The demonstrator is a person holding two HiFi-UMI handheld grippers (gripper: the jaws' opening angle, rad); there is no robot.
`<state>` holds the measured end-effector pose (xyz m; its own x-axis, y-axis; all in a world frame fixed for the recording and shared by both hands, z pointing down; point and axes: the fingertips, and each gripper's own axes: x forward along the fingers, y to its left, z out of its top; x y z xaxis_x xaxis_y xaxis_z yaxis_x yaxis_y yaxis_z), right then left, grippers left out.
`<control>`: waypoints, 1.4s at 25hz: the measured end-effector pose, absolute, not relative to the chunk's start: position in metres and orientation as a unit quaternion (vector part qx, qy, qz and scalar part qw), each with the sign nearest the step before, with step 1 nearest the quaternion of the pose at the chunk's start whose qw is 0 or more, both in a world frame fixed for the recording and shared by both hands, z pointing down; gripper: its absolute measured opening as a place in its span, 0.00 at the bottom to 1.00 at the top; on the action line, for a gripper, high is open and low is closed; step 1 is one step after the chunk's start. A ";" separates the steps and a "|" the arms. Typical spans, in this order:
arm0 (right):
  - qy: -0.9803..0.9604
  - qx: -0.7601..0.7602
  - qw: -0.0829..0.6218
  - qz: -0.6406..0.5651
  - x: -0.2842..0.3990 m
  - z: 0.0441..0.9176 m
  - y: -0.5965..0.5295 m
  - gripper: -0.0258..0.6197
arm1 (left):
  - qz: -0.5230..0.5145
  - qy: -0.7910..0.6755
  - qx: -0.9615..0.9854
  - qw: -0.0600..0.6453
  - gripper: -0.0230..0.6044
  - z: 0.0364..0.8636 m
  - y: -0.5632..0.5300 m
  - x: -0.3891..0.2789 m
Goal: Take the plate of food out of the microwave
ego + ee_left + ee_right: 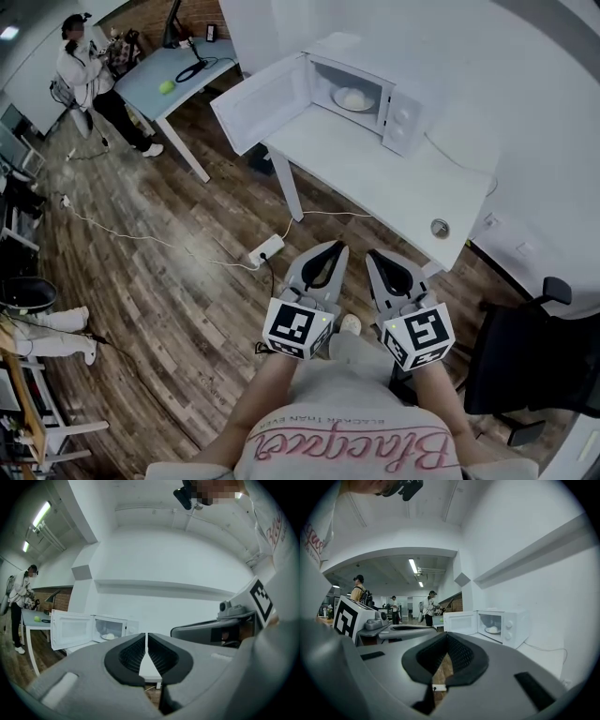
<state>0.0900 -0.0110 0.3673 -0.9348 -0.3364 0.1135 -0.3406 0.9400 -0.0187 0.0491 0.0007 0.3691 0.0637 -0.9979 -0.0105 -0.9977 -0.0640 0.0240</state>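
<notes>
White round plate of pale food (353, 98) lies inside the open white microwave oven (405, 117), well apart from the grey left gripper (334, 247) and grey right gripper (374, 255), both empty with jaws together.

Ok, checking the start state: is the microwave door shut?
No, the microwave door stands swung wide open, with the plate of food visible inside.

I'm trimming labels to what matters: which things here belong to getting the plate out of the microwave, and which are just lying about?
For the job: microwave, its open door, plate of food, left gripper, right gripper.
Lying about: floor power strip, green object, black chair.
</notes>
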 end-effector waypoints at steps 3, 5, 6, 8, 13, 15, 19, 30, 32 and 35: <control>-0.984 0.170 0.053 0.018 0.085 0.365 -0.030 0.06 | -0.009 -0.682 0.731 0.006 0.04 0.369 -0.017 0.046; -0.985 0.167 0.050 0.019 0.080 0.362 -0.042 0.06 | -0.007 -0.685 0.729 0.005 0.04 0.368 -0.028 0.041; -0.985 0.164 0.048 0.020 0.077 0.361 -0.048 0.06 | -0.006 -0.687 0.727 0.004 0.04 0.367 -0.034 0.038; -0.986 0.158 0.046 0.020 0.070 0.360 -0.060 0.06 | -0.006 -0.691 0.723 0.003 0.04 0.366 -0.045 0.031; -0.988 0.147 0.047 0.020 0.055 0.361 -0.086 0.06 | -0.005 -0.695 0.719 0.000 0.04 0.365 -0.073 0.020; -0.988 0.144 0.045 0.019 0.050 0.361 -0.094 0.06 | -0.003 -0.690 0.724 0.000 0.04 0.366 -0.082 0.019; -0.989 0.141 0.046 0.017 0.045 0.363 -0.108 0.06 | 0.001 -0.682 0.732 -0.003 0.04 0.370 -0.097 0.020; -0.988 0.147 0.040 0.032 0.048 0.370 -0.131 0.06 | 0.008 -0.682 0.732 0.006 0.04 0.375 -0.121 0.020; -0.987 0.149 0.039 0.038 0.050 0.373 -0.133 0.06 | 0.007 -0.681 0.732 0.010 0.04 0.378 -0.122 0.022; -0.987 0.148 0.041 0.042 0.051 0.377 -0.135 0.06 | 0.010 -0.680 0.733 0.016 0.04 0.385 -0.124 0.025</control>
